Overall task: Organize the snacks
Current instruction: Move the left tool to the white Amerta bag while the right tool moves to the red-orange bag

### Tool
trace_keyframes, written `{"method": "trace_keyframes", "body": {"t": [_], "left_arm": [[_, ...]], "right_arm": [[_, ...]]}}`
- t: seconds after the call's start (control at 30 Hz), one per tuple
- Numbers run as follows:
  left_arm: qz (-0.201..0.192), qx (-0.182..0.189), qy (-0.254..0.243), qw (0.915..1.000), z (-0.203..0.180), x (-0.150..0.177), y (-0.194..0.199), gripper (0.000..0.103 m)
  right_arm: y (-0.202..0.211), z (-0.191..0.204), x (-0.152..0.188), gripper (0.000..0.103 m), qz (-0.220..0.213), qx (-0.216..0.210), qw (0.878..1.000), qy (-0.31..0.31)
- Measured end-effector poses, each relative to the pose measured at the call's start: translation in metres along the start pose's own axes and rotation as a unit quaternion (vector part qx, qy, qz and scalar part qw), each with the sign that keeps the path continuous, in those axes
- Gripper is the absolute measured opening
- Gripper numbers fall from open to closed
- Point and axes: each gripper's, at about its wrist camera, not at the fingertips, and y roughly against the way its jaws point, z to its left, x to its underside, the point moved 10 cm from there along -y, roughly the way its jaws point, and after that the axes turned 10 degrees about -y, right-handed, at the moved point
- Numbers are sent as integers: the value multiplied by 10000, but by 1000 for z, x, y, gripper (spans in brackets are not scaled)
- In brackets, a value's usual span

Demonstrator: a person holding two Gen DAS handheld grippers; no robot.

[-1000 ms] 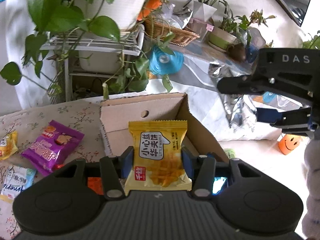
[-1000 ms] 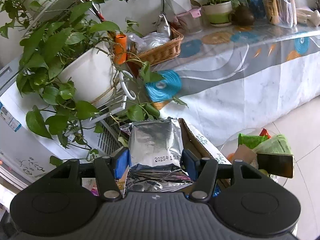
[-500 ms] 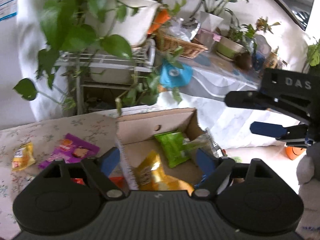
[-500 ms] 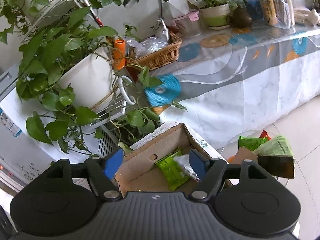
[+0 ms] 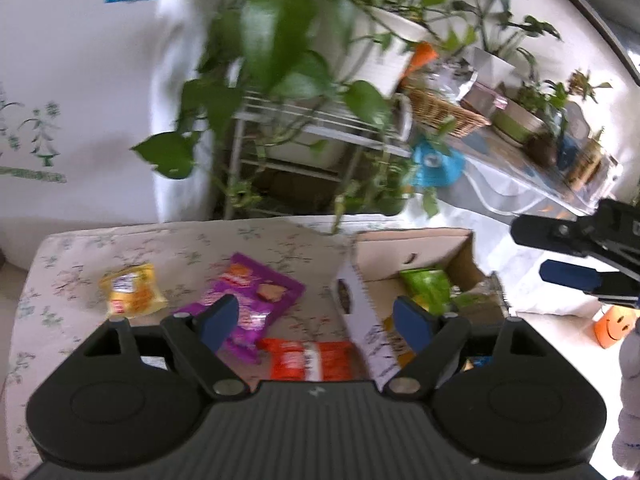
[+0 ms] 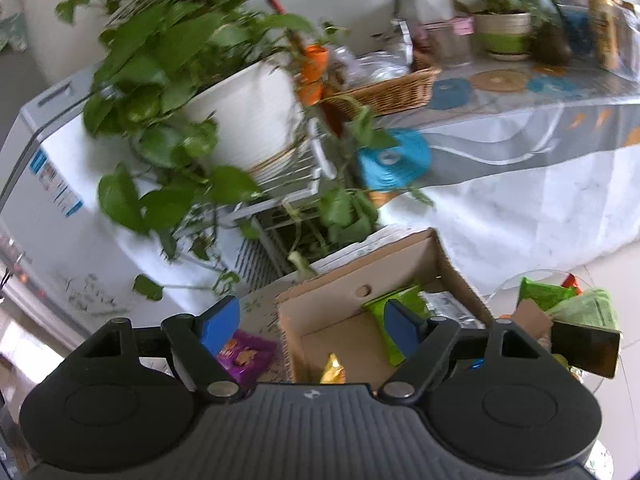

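An open cardboard box stands at the right end of the flowered table. Inside lie a green packet, a silver foil packet and a yellow packet. On the cloth left of the box lie a purple packet, a small yellow packet and a red packet. My left gripper hangs open and empty above the red packet and the box's left wall. My right gripper is over the box, its jaws opening, nothing between them.
A big potted plant on a white wire rack leans over the table's far side. Behind it stands a long covered table with a wicker basket and pots. An orange smiley toy sits on the floor; more snacks lie at right.
Both grippers opened and let go: the yellow waffle packet and the silver foil packet dropped into the box. My left gripper swung left over the table; the right one shifted slightly.
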Motion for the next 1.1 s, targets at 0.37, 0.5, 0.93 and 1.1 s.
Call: {"method": "trace_keyframes", "body": {"t": [0.37, 0.5, 0.93, 1.1], "left_arm": [[225, -416, 170, 9987, 63, 24, 8, 85], [345, -465, 205, 9981, 77, 34, 7, 85], [770, -663, -534, 9934, 102, 65, -26, 85], [827, -421, -797, 9925, 97, 70, -45, 85]], "right_arm": [[-15, 32, 29, 86, 383, -175, 9980, 472], [-22, 40, 40, 87, 573, -251, 9968, 500], [-51, 58, 91, 90, 1580, -561, 9857, -141], [-64, 56, 111, 90, 1800, -335, 9820, -458]]}}
